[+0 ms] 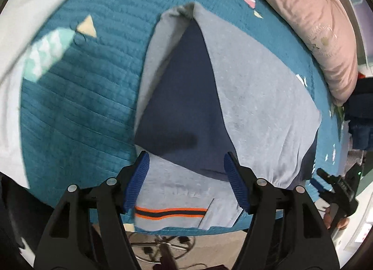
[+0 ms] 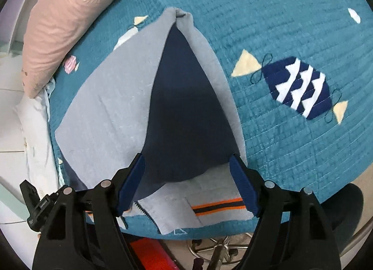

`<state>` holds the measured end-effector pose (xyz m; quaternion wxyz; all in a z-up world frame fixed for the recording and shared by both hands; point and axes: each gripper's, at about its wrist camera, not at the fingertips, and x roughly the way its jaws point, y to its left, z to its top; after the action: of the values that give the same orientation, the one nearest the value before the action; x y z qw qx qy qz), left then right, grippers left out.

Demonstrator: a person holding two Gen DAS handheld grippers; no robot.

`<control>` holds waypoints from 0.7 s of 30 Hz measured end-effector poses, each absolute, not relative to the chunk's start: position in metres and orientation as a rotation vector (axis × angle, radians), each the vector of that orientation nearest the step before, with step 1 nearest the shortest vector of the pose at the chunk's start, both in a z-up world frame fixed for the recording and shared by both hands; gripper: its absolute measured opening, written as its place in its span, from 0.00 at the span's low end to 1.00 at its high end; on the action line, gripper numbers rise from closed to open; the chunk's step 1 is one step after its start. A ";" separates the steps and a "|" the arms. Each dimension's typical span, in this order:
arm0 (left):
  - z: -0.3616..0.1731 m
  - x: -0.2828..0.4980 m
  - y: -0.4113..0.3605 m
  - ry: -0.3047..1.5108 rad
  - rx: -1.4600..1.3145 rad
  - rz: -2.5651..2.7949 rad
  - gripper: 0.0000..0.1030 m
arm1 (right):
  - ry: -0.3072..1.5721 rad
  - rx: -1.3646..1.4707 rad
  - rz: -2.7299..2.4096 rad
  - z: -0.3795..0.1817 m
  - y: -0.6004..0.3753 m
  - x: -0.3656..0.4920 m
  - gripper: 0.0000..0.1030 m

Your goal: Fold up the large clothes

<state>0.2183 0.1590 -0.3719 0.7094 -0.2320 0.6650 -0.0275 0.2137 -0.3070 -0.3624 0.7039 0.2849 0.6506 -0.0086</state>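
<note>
A large garment (image 1: 256, 107) lies on the teal quilt (image 1: 81, 107), its pale blue-grey inside turned up in two flaps around a navy triangle (image 1: 184, 97). Its hem carries an orange and navy stripe (image 1: 170, 213) at the bed's near edge. In the right wrist view a zipper (image 2: 145, 213) runs beside the same stripe (image 2: 219, 206). My left gripper (image 1: 186, 155) hovers open over the hem part, pads apart from the cloth. My right gripper (image 2: 186, 157) is open too, above the navy area (image 2: 186, 111) of the garment (image 2: 109, 111). Nothing is held between either pair of fingers.
A pink pillow (image 2: 63, 23) lies along the bed's far side, with white bedding (image 1: 28, 2) at the other end. The quilt (image 2: 291, 25) has a navy-and-white fish patch (image 2: 300, 88). Below the bed edge stands a chrome chair base (image 2: 216, 249), and something red (image 2: 149, 253) lies on the floor.
</note>
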 end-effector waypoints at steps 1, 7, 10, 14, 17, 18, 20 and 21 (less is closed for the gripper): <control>-0.375 0.219 0.161 1.477 -0.541 -0.051 0.66 | 1.439 0.641 -0.037 -0.365 -0.308 0.215 0.68; -0.384 0.227 0.173 1.432 -0.590 0.023 0.39 | 1.462 0.684 -0.134 -0.381 -0.320 0.222 0.25; -0.381 0.222 0.177 1.425 -0.525 0.052 0.17 | 1.448 0.682 -0.170 -0.381 -0.324 0.216 0.08; -0.373 0.212 0.195 1.383 -0.659 -0.001 0.09 | 1.393 0.682 -0.134 -0.367 -0.326 0.203 0.04; -0.364 0.210 0.197 1.373 -0.655 -0.011 0.08 | 1.376 0.695 -0.125 -0.358 -0.333 0.196 0.04; -0.360 0.208 0.199 1.367 -0.648 -0.018 0.08 | 1.370 0.699 -0.118 -0.353 -0.339 0.192 0.04; -0.349 0.206 0.199 1.351 -0.640 -0.037 0.07 | 1.349 0.705 -0.106 -0.342 -0.343 0.187 0.04; -0.345 0.206 0.197 1.346 -0.637 -0.049 0.07 | 1.345 0.699 -0.096 -0.336 -0.350 0.183 0.03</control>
<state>0.2059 0.1965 -0.3447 0.7352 -0.2898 0.6124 -0.0224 0.1825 -0.3498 -0.3356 0.7254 0.3168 0.6096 -0.0437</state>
